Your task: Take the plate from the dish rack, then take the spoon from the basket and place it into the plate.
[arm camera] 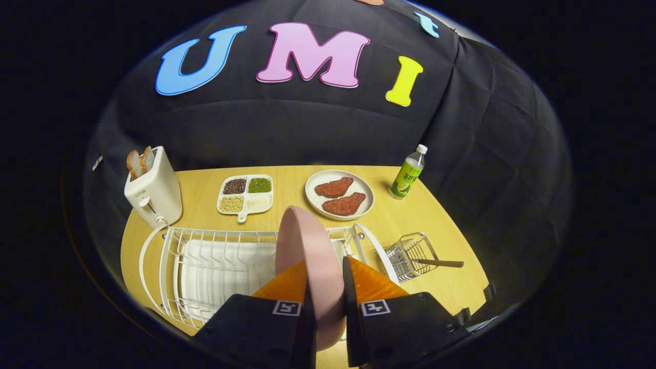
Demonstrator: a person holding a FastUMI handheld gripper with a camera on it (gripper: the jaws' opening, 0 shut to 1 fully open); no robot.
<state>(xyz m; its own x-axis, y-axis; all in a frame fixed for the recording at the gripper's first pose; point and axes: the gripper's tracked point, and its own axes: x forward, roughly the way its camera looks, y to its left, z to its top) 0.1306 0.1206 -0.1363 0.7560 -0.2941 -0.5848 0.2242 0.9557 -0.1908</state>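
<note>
The gripper (326,287) has its two fingers closed on the pink plate (306,256), one finger on each face, and holds it upright and edge-on. The plate stands above the right part of the rack (215,266); whether its lower rim touches the wires cannot be told.

The rack is a white wire frame on the wooden table (435,225), with a white tray beneath its wires. No other dish can be seen in its slots.

Just right of the rack lies a small wire basket (410,256), tipped on its side. The spoon (438,263) sits in it, its dark handle sticking out of the mouth, away from the rack.

Beyond the rack, a white dish (339,195) carries two reddish-brown slabs of meat. Left of that dish, also beyond the rack, is a four-part tray (246,193): dark grains, green grains and pale beans fill three parts, and the fourth looks bare.

Beyond the rack's left end stands a white toaster (154,192) with two slices of bread (140,160) in its slots. A green-labelled bottle (408,174) with a white cap stands well beyond the basket.
</note>
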